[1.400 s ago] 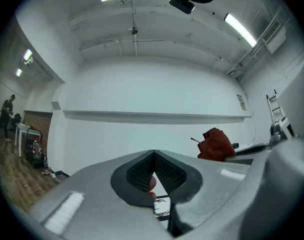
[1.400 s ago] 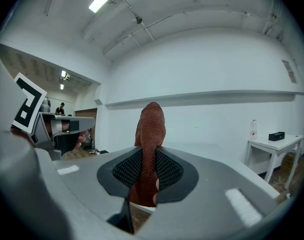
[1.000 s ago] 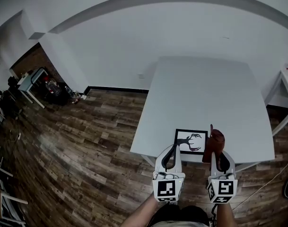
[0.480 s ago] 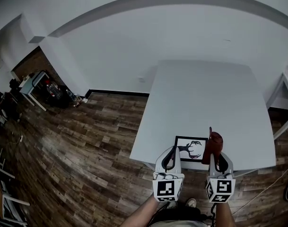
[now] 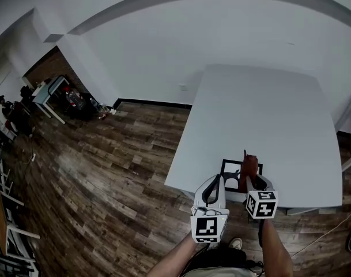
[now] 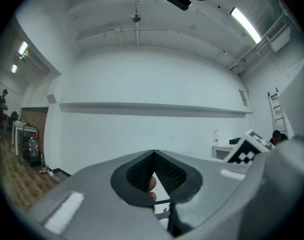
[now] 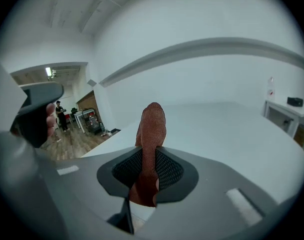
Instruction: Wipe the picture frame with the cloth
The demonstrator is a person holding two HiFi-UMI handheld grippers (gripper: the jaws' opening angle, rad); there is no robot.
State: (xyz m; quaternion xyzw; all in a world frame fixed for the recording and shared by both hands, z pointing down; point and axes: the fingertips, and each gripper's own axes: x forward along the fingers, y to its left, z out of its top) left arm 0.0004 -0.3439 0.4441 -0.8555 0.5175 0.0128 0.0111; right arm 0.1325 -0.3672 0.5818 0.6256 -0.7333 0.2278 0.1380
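Right tool (image 5: pixel 249 180) is clamped on the cloth (image 5: pixel 248 165). In the right gripper view the rust-red cloth (image 7: pixel 152 129) stands up between the closed pads and a short tail hangs below them.

Left tool (image 5: pixel 216 182) has its tips together and nothing gripped. A small pinkish shape shows in the gap behind its pads (image 6: pixel 164 171); the view is too tight to tell what it is, possibly a fingertip.

The picture frame (image 5: pixel 230 171) lies flat on the tabletop (image 5: pixel 267 114), close to the near edge. The cloth is over its right-middle part, but I can't confirm contact from the head view.

Doing this step well, as I judge it:
- Tip the right tool down so the loose cloth end drags on the glass, not the hard tool tips.
- Use light pressure and straight overlapping passes, then run the black border.
- The frame is unanchored and near the edge. Rest the left tool's closed tips on the near-left corner so it can't slide off toward the person.
- Keep the grip tight, since little cloth sits inside the pads.

Versus 1.0 s ago: the cloth was off the frame's right side and is now in over the picture. The left tool holds roughly the same spot by the frame's near-left corner. The head camera has also shifted.
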